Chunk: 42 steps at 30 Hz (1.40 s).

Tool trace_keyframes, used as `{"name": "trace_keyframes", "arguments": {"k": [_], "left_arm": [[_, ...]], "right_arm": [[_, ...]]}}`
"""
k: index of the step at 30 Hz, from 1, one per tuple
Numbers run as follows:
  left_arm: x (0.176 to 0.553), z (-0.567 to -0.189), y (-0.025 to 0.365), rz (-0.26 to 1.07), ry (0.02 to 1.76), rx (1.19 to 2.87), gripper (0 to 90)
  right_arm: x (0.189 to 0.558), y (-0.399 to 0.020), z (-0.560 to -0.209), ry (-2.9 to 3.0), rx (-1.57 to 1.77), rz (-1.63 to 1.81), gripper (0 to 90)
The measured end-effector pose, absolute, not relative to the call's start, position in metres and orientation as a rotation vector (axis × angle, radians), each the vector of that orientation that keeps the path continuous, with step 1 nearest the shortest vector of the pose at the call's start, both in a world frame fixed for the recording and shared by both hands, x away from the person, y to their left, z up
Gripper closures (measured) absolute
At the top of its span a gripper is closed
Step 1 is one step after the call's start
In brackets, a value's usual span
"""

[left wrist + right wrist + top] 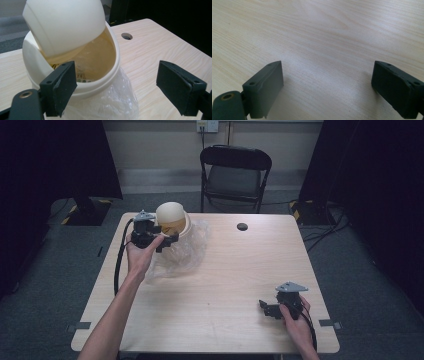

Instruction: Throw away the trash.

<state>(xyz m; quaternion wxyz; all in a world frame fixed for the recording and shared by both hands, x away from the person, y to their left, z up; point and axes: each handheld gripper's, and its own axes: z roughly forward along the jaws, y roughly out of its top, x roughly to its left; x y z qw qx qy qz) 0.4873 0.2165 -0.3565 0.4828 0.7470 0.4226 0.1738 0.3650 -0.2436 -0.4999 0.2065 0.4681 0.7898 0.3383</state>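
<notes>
Holding your left gripper (167,240) at the far left of the table (225,285), you have its jaws spread wide beside the cream bin (82,75), gripping nothing. One pad sits just at the bin's rim, the other well clear. The bin's swing lid (65,22) is tilted, and a clear bag (110,105) hangs around its body. Your right gripper (267,309) rests near the table's front right, jaws wide apart and empty.
</notes>
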Motion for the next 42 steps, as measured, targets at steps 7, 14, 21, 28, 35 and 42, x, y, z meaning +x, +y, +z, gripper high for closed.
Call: {"name": "trace_keyframes", "arguments": {"k": [7, 14, 21, 28, 35, 42], "left_arm": [[0.476, -0.361, 0.232, 0.39, 1.039, 1.812, 16.4], [0.455, -0.366, 0.243, 0.433, 0.998, 1.883, 16.5], [0.433, -0.375, 0.25, 0.442, 0.997, 1.889, 17.1], [0.418, -0.383, 0.256, 0.398, 0.989, 1.883, 17.2], [0.395, -0.4, 0.268, 0.404, 1.032, 1.901, 16.8], [0.379, -0.423, 0.274, 0.41, 1.043, 1.947, 15.8]], "right_arm": [[0.365, -0.244, -0.5, 2.2, 1.304, 0.942, 9.8], [0.365, -0.244, -0.5, 2.2, 1.306, 0.943, 9.8], [0.365, -0.244, -0.5, 2.199, 1.305, 0.943, 9.8], [0.365, -0.243, -0.5, 2.199, 1.307, 0.943, 9.8], [0.365, -0.243, -0.5, 2.198, 1.306, 0.943, 9.8], [0.365, -0.244, -0.5, 2.2, 1.304, 0.943, 9.8]]}}
